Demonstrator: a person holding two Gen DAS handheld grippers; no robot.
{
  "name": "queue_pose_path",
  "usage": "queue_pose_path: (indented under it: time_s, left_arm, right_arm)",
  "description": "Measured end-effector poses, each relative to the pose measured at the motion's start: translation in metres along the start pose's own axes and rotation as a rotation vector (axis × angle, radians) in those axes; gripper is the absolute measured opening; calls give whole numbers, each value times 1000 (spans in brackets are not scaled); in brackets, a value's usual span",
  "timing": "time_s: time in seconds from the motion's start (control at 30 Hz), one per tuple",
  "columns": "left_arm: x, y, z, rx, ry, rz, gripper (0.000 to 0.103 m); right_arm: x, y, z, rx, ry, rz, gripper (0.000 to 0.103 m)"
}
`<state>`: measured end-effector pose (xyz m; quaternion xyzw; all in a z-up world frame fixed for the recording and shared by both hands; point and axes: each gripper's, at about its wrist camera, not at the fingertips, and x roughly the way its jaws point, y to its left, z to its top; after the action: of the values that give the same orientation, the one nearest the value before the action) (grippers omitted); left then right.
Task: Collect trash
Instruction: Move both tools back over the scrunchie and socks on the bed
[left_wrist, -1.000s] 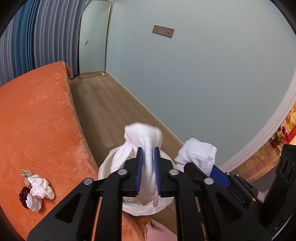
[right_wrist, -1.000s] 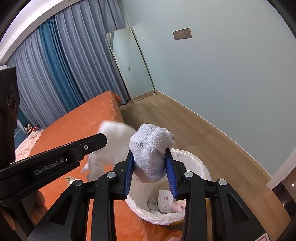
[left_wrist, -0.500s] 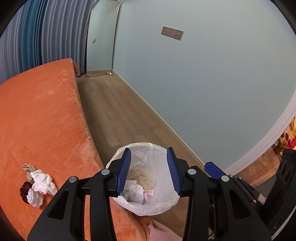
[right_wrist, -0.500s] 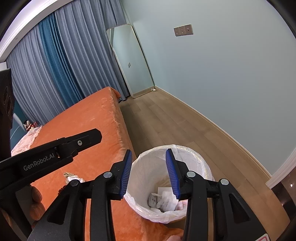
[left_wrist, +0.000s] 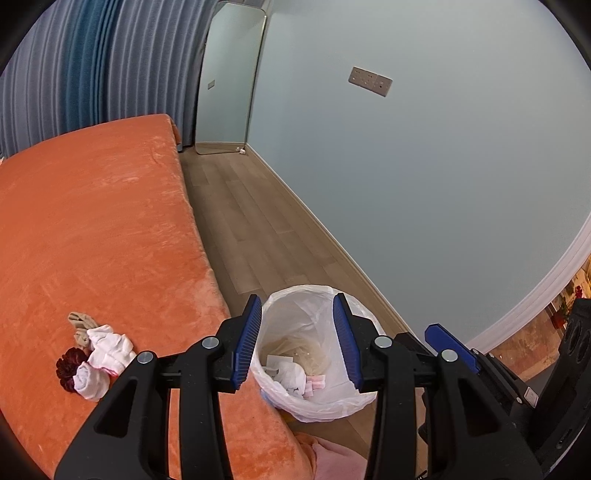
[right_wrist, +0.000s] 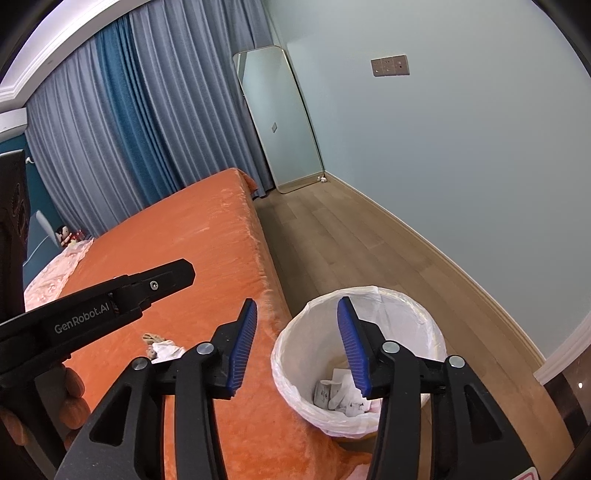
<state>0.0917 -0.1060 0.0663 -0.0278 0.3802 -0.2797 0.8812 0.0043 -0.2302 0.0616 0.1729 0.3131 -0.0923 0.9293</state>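
Note:
A white-lined trash bin (left_wrist: 354, 397) stands on the floor against the bed's edge; it also shows in the right wrist view (right_wrist: 417, 317). White socks and paper scraps (left_wrist: 293, 376) lie inside it. My left gripper (left_wrist: 297, 310) is open and empty above the bin's rim. My right gripper (right_wrist: 295, 306) is open and empty, over the bed edge and bin. A small heap of socks (left_wrist: 99, 352), white, beige and dark red, lies on the orange bed (left_wrist: 92, 236), left of the left gripper; part shows in the right wrist view (right_wrist: 162, 345).
The wooden floor (left_wrist: 255, 221) runs between the bed and the pale wall. A leaning mirror (right_wrist: 280, 122) and curtains (right_wrist: 110, 129) stand at the far end. The left gripper's body (right_wrist: 110, 295) crosses the right wrist view at left. Pink fabric (right_wrist: 51, 269) lies on the bed's far side.
Both grippers opened and let go of their socks, which dropped into the bin. Both grippers have since shifted slightly left, towards the bed.

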Motion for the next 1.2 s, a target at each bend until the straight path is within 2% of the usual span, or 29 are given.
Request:
queue_pose_path:
  time_s: [0.3, 0.57, 0.77, 0.9, 1.2]
  left_arm:
    - [-14, 47, -15, -60, -9, 59, 43]
    - [-26, 104, -36, -141, -1, 131, 47]
    - [-29, 156, -59, -230, 26, 183, 48]
    - [-30, 189, -74, -282, 44, 229, 58]
    - [-27, 263, -106, -397, 96, 308, 59]
  right_arm:
    - [5, 32, -13, -43, 28, 41, 45]
    - [22, 73, -32, -92, 78, 84, 45]
    - [35, 104, -47, -127, 118, 118, 45]
    - [47, 124, -60, -147, 156, 139, 45]
    - [84, 173, -97, -212, 257, 183, 45]
